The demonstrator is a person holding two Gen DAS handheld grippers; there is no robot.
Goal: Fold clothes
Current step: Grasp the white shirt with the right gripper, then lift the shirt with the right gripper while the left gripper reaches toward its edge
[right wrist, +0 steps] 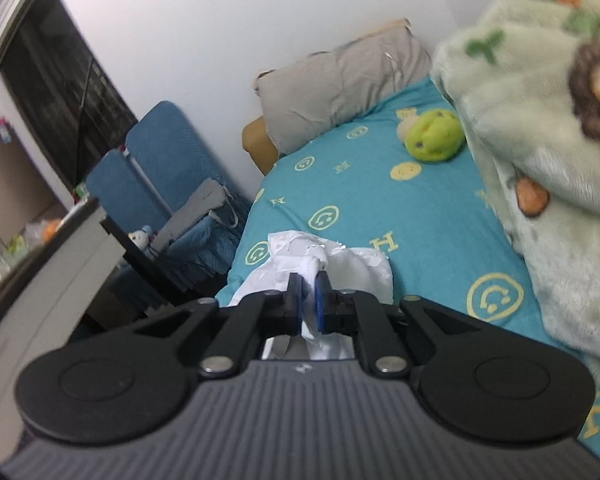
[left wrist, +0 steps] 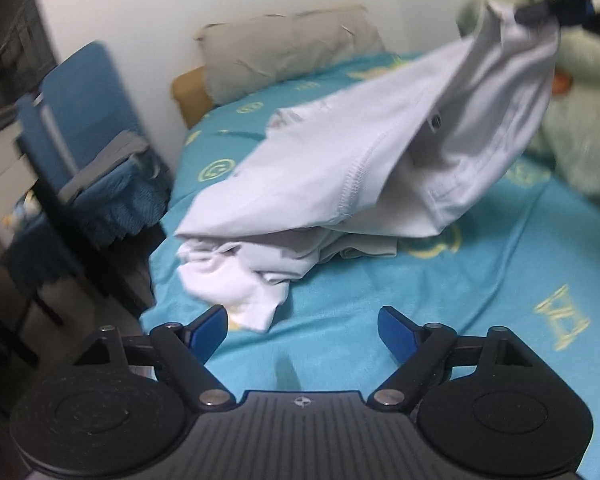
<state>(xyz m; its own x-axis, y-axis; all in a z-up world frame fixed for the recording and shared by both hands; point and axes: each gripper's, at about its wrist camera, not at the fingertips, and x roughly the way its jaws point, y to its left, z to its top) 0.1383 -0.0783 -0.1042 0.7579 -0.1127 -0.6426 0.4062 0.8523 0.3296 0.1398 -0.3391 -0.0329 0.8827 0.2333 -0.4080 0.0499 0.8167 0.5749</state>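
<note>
A white garment (left wrist: 340, 176) lies partly heaped on the teal bed sheet (left wrist: 480, 280), with one end pulled up toward the upper right. There my right gripper (left wrist: 540, 10) is shut on that raised end. In the right wrist view the same gripper (right wrist: 309, 296) pinches a bunched fold of the white garment (right wrist: 356, 268) between its blue pads. My left gripper (left wrist: 302, 320) stands open low over the sheet, just short of the garment's near crumpled edge, with nothing between its fingers.
A grey pillow (right wrist: 340, 80) lies at the head of the bed by the white wall. A pale green fleece blanket (right wrist: 540, 160) piles along the right side, with a green plush toy (right wrist: 432, 136) beside it. A blue chair (left wrist: 84, 128) stands left of the bed.
</note>
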